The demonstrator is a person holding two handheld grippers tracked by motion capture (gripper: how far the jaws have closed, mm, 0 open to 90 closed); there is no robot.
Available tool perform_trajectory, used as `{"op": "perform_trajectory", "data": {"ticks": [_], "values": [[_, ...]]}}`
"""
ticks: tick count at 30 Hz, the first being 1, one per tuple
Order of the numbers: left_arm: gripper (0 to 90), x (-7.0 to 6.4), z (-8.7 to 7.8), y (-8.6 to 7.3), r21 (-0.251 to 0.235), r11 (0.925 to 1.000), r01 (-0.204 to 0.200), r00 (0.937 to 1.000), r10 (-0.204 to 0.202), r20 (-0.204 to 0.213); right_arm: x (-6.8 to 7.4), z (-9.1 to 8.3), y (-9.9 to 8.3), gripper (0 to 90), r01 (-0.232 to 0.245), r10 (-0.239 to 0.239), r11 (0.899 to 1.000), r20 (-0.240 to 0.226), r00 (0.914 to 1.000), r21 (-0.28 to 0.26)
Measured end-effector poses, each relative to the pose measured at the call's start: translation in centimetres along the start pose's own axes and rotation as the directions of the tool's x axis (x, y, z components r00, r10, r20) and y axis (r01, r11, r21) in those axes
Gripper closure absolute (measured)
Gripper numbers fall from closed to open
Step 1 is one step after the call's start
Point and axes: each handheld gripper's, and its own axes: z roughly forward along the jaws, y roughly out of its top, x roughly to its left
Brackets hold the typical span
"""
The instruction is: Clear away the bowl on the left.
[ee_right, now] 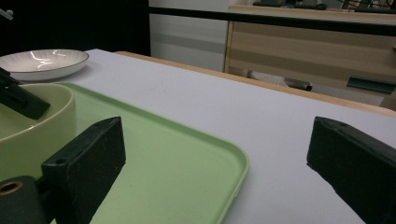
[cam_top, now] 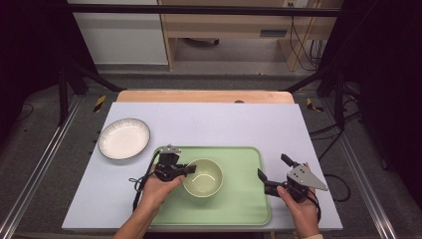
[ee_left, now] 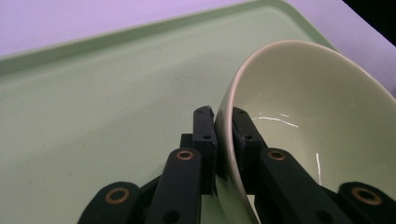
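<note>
So the bowl [cam_top: 202, 177] sits mid-frame in the high view, on the green tray [cam_top: 244, 199], which takes up the lower middle of the desk [cam_top: 224, 124]. The left claw [cam_top: 190, 170] is clamped on the bowl's left rim, and in the left gripper view you can see it clearly: one jaw outside the wall, one inside, pinching the thin edge, with the bowl [ee_left: 299, 121] filling the right half of that frame.

My take on handling: it looks like glazed ceramic, so stiff, a bit heavy for a one-sided rim pinch, and slick. The glaze shines in the left gripper view, so I'd expect it to want to swivel or slide between the jaws if lifted fast. It's chip-prone too, so set it down gently. The rim is really the only place to grab it, and a deeper bite down the wall would feel safer.

The right claw [cam_top: 271, 175] is at the lower right of the high view, near the tray's right edge, jaws wide apart and holding nothing.

There's also a white plate [cam_top: 124, 138] at the left of the desk, off the tray
</note>
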Motion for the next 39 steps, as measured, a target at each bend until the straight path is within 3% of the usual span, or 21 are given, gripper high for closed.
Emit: {"op": "perform_trajectory", "data": {"ticks": [20, 39], "values": [[81.8, 0.19, 0.19, 0.0, -0.007, 0.9998, 0.02, 0.9997, -0.02, 0.015, 0.09, 0.15, -0.08, 4.5, 0.004, -0.004, 1.0, -0.003, 1.0, 0.005], [79.6, 0.3, 0.08, -0.01, -0.02, 0.9998, 0.002, 0.9995, -0.002, 0.031, 0.23, 0.18, -0.09, 4.5, 0.007, -0.007, 1.0, -0.005, 1.0, 0.007]]}}
